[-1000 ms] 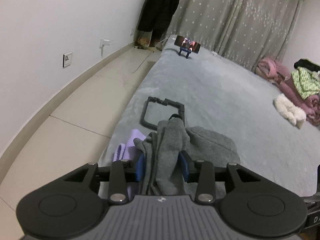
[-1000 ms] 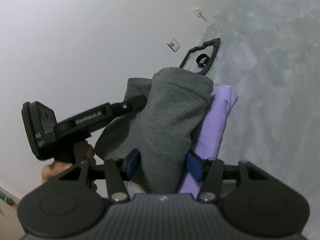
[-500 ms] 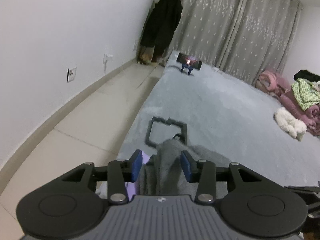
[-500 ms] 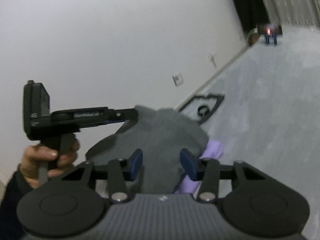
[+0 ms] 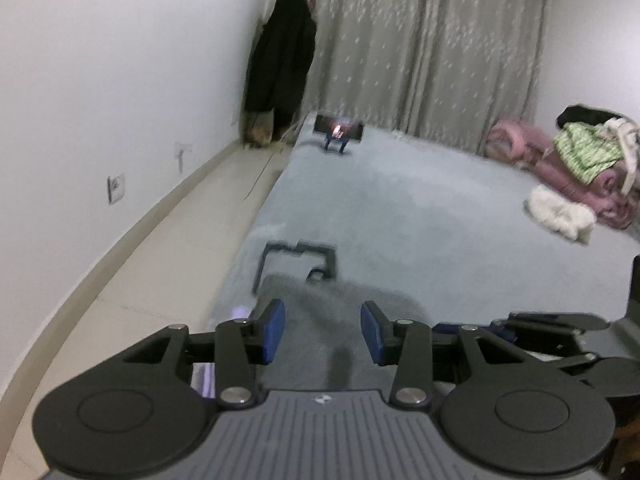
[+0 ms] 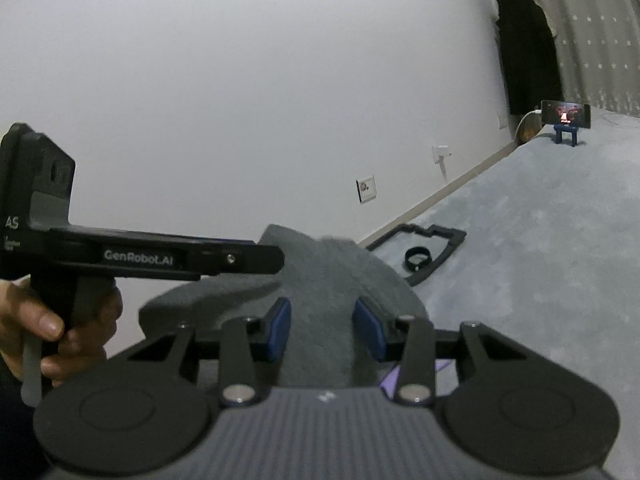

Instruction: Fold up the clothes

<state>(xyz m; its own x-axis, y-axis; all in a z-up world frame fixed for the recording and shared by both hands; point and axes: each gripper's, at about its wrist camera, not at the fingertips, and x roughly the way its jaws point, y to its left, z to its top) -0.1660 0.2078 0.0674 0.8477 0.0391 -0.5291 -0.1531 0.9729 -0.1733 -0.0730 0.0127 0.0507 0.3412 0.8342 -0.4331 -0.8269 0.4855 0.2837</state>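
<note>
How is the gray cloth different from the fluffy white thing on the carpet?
The gray cloth is dark and lies right between the left gripper fingers; the fluffy white thing is pale and lies far off beside the pink bundle. Both rest on the carpet.

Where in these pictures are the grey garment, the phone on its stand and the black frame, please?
grey garment [image 6: 320,280]: right wrist view, raised fold.
phone on its stand [image 5: 339,128]: left wrist view, lit screen.
black frame [image 6: 444,254]: right wrist view, right-hand bar.
</note>
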